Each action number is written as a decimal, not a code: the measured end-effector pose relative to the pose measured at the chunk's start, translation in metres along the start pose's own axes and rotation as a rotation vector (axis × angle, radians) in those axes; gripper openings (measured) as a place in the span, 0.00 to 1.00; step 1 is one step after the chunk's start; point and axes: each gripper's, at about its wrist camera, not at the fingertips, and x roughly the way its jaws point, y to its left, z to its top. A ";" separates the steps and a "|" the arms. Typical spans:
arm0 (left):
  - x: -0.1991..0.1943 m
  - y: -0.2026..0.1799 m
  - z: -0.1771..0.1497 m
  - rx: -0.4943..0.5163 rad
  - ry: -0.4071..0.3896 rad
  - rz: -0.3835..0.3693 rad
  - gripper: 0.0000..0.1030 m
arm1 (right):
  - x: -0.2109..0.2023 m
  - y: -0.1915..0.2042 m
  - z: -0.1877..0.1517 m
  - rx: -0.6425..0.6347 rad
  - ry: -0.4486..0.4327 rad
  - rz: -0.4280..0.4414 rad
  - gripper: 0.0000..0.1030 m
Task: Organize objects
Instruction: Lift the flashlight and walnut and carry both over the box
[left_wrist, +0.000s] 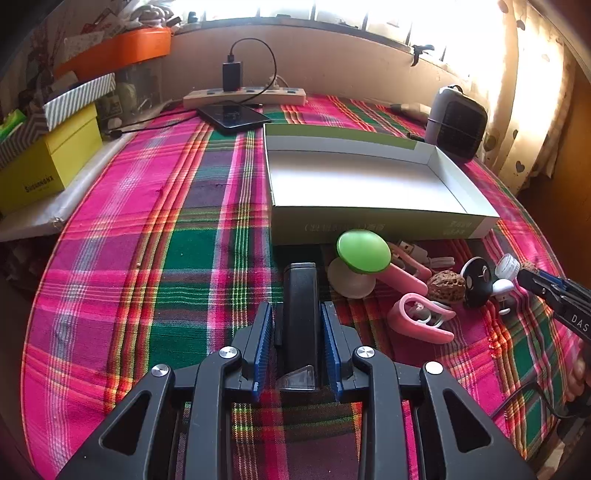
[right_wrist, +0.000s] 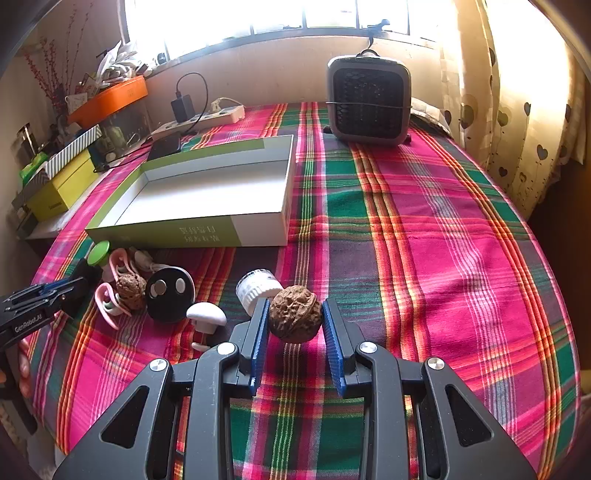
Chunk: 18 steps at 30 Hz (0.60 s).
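My left gripper (left_wrist: 295, 325) straddles a black bar-shaped object (left_wrist: 301, 306) that lies on the plaid cloth. Narrow gaps show beside its blue pads, so it stands open. My right gripper (right_wrist: 295, 325) is shut on a brown walnut (right_wrist: 294, 314), held just above the cloth. A second walnut (right_wrist: 131, 290) lies in a cluster with a black disc (right_wrist: 170, 293), a white mushroom-shaped piece (right_wrist: 207, 314), a white ribbed cap (right_wrist: 258, 286), pink clips (left_wrist: 421, 317) and a green-topped knob (left_wrist: 364, 251). Behind them sits the green-and-white cardboard box (left_wrist: 369, 221), with nothing inside.
A grey fan heater (right_wrist: 369, 103) stands at the back right. Along the back edge lie a power strip with a charger (left_wrist: 243, 96) and a dark phone (left_wrist: 232, 116). Yellow and striped boxes (left_wrist: 48, 162) and an orange tray (left_wrist: 122, 51) are stacked at the left.
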 end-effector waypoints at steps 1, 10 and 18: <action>0.000 -0.001 0.000 0.006 -0.003 0.005 0.23 | 0.000 0.000 0.000 -0.001 0.000 0.001 0.29; -0.001 0.000 0.001 0.021 0.000 -0.007 0.21 | -0.001 0.000 0.000 -0.003 -0.002 -0.001 0.29; -0.013 0.000 0.008 0.022 -0.022 -0.026 0.21 | -0.006 0.002 0.003 -0.010 -0.016 0.001 0.29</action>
